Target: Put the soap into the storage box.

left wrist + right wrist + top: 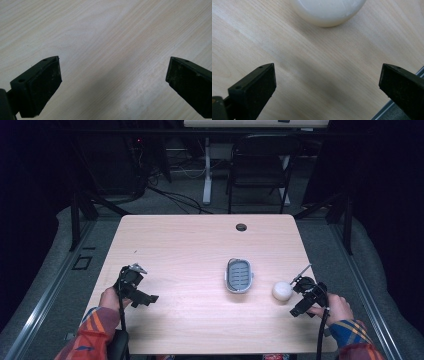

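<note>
1. Pale wood makes up the table (190, 250), which carries everything; both grippers hover low over its near half.
2. Grey and ribbed inside, the soap dish (239, 275) sits between the two grippers, nearer the right one and well apart from the left.
3. Black, the left gripper (113, 75) has its jaws spread wide with bare wood between them; in the high view it sits near the table's left edge (131, 282).
4. Black too, the right gripper (327, 80) stands wide, gripping nothing; the high view puts it near the right edge (306, 292).
5. White and rounded, the soap (282, 291) lies on the table just ahead of the right gripper's jaws, apart from them (329, 11), beside the dish.
</note>
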Demonstrator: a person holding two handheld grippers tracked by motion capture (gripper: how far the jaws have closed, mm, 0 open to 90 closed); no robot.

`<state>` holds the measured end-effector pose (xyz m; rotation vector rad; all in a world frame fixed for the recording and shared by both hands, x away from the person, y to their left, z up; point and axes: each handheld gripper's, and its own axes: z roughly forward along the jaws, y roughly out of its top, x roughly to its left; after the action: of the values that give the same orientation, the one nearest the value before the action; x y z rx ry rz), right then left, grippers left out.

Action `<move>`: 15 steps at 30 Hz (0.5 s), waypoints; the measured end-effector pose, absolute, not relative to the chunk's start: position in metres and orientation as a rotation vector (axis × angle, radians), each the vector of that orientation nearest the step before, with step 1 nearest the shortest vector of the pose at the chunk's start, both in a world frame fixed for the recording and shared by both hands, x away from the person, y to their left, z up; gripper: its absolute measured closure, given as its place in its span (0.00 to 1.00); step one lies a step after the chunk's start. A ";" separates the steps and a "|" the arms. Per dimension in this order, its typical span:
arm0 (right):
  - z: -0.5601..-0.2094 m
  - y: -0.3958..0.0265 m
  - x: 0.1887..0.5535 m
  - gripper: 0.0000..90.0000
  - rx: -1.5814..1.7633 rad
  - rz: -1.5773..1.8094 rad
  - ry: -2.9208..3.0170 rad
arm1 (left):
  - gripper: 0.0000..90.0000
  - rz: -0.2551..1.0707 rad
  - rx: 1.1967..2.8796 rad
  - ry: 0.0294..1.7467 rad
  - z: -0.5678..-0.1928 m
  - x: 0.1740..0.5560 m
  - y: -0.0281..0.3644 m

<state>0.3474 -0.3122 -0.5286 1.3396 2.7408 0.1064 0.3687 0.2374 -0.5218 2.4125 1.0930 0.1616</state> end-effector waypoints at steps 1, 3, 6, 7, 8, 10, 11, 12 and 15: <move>-0.531 -0.311 0.347 0.01 1.365 0.157 2.720 | 0.00 0.160 2.413 1.093 -0.522 0.369 0.238; -0.531 -0.309 0.348 0.01 1.363 0.176 2.716 | 0.00 0.162 2.412 1.096 -0.522 0.369 0.238; -0.526 -0.307 0.353 0.01 1.315 0.123 2.762 | 0.00 0.161 2.414 1.097 -0.522 0.369 0.237; -0.530 -0.306 0.350 0.01 1.371 0.218 2.717 | 0.00 0.160 2.414 1.097 -0.522 0.369 0.237; -0.529 -0.304 0.352 0.01 1.358 0.207 2.727 | 0.00 0.160 2.415 1.098 -0.522 0.369 0.237; -0.526 -0.303 0.354 0.01 1.329 0.171 2.749 | 0.00 0.161 2.416 1.099 -0.522 0.369 0.238; -0.530 -0.301 0.352 0.01 1.375 0.254 2.707 | 0.00 0.162 2.416 1.100 -0.522 0.369 0.238; -0.527 -0.301 0.355 0.01 1.340 0.203 2.739 | 0.00 0.161 2.415 1.103 -0.522 0.369 0.238; -0.526 -0.299 0.359 0.01 1.325 0.205 2.740 | 0.00 0.163 2.414 1.110 -0.523 0.368 0.239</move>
<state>0.3594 -0.2985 -0.5257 1.3252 2.7402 0.2047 0.3683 0.2387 -0.5227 2.4139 1.1099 0.1628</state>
